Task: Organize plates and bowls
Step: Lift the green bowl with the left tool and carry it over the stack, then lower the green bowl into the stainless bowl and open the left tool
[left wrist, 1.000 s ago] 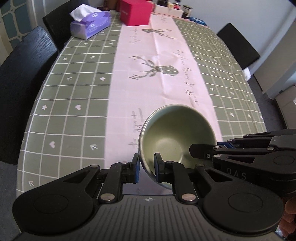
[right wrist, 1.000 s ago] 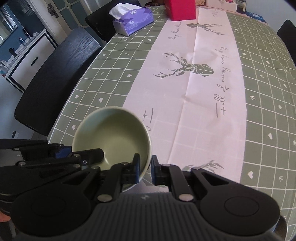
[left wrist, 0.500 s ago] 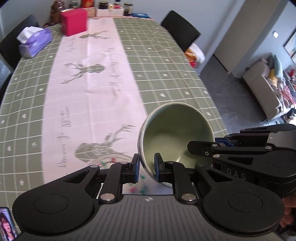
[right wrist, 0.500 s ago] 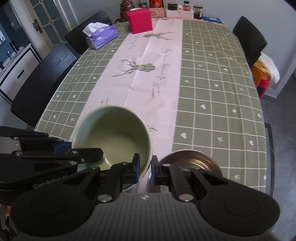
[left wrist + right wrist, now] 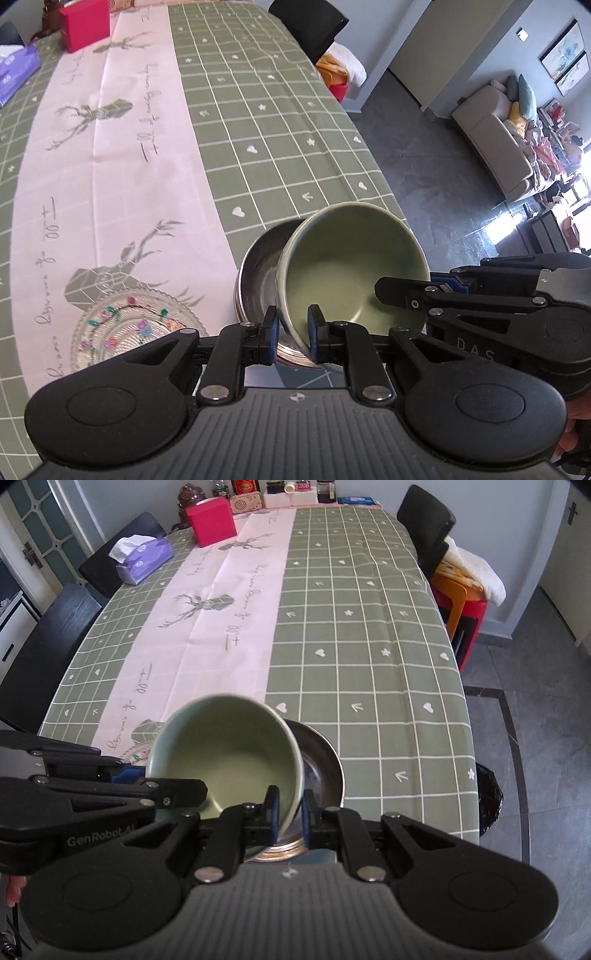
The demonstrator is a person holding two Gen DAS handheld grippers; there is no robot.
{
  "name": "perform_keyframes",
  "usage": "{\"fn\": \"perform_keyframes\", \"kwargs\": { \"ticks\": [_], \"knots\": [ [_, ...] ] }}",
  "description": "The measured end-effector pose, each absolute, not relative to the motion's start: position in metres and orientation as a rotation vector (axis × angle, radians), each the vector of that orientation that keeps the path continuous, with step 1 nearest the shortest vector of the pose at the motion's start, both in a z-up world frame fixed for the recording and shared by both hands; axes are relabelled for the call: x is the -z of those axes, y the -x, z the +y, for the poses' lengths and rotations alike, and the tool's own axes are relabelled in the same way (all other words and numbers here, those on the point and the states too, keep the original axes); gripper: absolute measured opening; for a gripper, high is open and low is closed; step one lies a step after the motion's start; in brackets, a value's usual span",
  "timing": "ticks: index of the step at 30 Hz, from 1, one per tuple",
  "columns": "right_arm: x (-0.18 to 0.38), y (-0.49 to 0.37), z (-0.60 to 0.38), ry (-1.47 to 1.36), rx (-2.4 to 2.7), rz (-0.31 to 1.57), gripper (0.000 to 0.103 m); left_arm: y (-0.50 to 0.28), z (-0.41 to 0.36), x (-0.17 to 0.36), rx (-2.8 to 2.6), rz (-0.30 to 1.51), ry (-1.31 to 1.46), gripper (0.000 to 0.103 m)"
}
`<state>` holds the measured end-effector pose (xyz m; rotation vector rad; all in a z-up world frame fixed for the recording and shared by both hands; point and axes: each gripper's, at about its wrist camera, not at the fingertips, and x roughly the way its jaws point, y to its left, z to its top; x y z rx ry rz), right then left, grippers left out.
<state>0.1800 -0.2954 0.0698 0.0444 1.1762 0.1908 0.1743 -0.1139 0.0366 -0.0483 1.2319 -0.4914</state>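
Both claws clamped on the green bowl's (image 5: 354, 273) rim: left claw (image 5: 292, 334), right claw (image 5: 289, 814). Bowl hangs tilted above the steel bowl (image 5: 258, 273). Next: level, lower in, release to nest.

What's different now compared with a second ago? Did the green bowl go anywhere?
Both hands carried the green bowl sideways along the table, from over the pink runner to the near corner, where it now hangs tilted above a steel bowl beside a glass plate. Unchanged: the left gripper and right gripper stay clamped on opposite sides of its rim.
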Motion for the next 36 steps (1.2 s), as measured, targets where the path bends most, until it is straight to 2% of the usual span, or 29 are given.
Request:
{"fn": "perform_keyframes", "kwargs": {
  "ticks": [8, 23, 28, 31, 36],
  "knots": [
    [-0.04, -0.192, -0.302, -0.054, -0.196, 1.242, 0.01, -0.186, -0.119, -0.013, 0.475, 1.303, 0.047, 0.017],
    [-0.014, -0.205, -0.301, -0.035, -0.212, 1.291, 0.009, -0.199, -0.122, -0.005, 0.467, 1.346, 0.022, 0.019],
    [-0.013, -0.204, -0.297, -0.006, -0.211, 1.289, 0.01, -0.201, -0.115, -0.014, 0.483, 1.321, 0.058, 0.03],
    [-0.01, -0.205, -0.294, 0.022, -0.204, 1.291, 0.008, -0.2, -0.111, -0.029, 0.492, 1.244, 0.066, 0.038],
    [-0.01, -0.207, -0.293, 0.037, -0.2, 1.292, 0.008, -0.2, -0.107, -0.039, 0.496, 1.211, 0.063, 0.041]
  ]
}}
